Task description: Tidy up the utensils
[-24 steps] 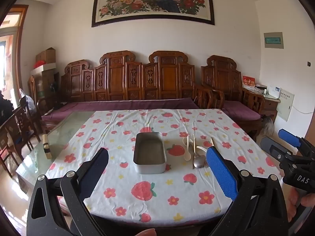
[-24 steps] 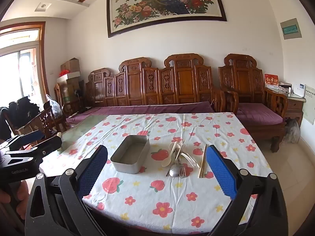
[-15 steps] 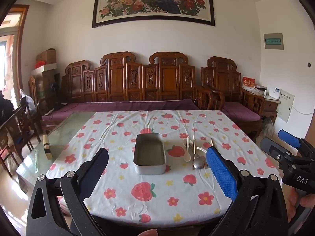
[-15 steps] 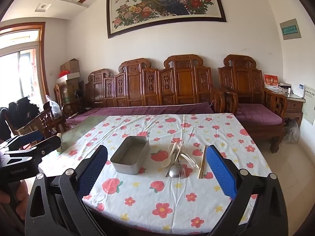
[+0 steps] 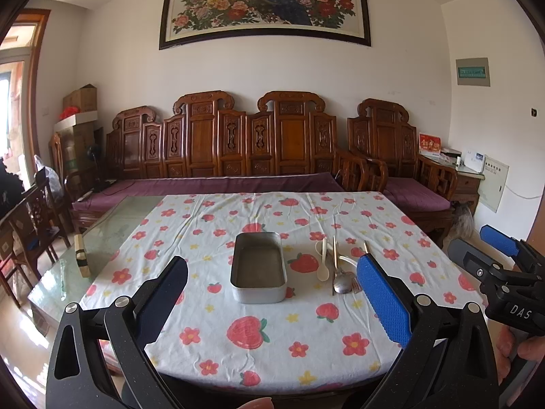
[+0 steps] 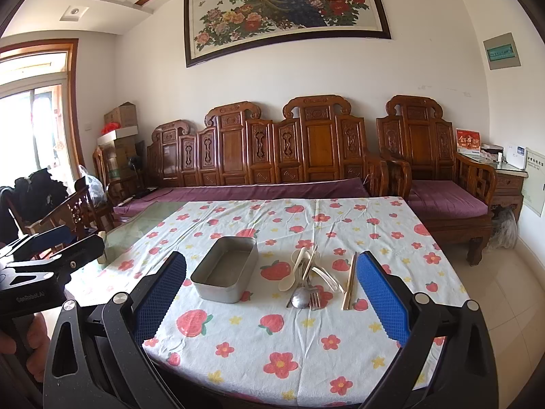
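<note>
Both pairs of blue-padded fingers stand spread wide with nothing between them: the left gripper (image 5: 272, 303) and the right gripper (image 6: 270, 298) hang over the near edge of the table (image 5: 112, 228), short of everything on it. On the flowered tablecloth (image 6: 289, 334) sits a metal tin (image 6: 226, 272), rectangular, open-topped, with nothing visible inside it. Just to its right lies the jumble of utensils, well apart from both grippers. From the right wrist view I can pick out a cream plastic spoon (image 6: 295, 267), a metal spoon (image 6: 299, 296) bowl toward me, a fork (image 6: 315, 300) with tines toward me, and a pair of chopsticks (image 6: 350, 286) lying side by side at the right of the heap. A pale curved piece crosses the pile, and I cannot tell what it is. How the handles overlap is hard to sort out. In the left wrist view the right-hand finger pad (image 5: 383, 303) covers the right side of the pile, so the chopsticks barely show there. Each gripper appears in the other's view only in part, cut off at the frame edge. Beyond the cloth's left edge the glass tabletop lies bare, with a small block-like object (image 5: 81, 255) that I cannot identify.
</note>
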A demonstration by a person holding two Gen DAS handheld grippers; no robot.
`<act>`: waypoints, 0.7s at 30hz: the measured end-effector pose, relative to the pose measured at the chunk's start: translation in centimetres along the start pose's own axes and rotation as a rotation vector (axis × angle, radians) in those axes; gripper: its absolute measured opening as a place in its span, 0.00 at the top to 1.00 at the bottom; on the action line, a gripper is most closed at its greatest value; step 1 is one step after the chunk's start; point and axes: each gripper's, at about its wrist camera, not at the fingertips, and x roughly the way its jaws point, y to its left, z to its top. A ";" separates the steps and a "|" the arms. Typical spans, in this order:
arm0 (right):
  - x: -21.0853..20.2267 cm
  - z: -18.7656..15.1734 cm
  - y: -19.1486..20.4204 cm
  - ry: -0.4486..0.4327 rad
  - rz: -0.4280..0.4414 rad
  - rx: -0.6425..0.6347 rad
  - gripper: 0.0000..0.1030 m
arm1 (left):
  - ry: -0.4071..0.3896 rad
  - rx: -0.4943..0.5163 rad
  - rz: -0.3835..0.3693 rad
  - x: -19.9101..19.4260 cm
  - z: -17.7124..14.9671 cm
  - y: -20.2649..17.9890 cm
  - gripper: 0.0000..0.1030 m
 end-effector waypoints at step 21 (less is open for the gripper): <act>-0.2 0.1 -0.2 -0.003 -0.001 0.000 0.03 | -0.003 -0.002 -0.002 -0.7 0.4 -0.2 0.06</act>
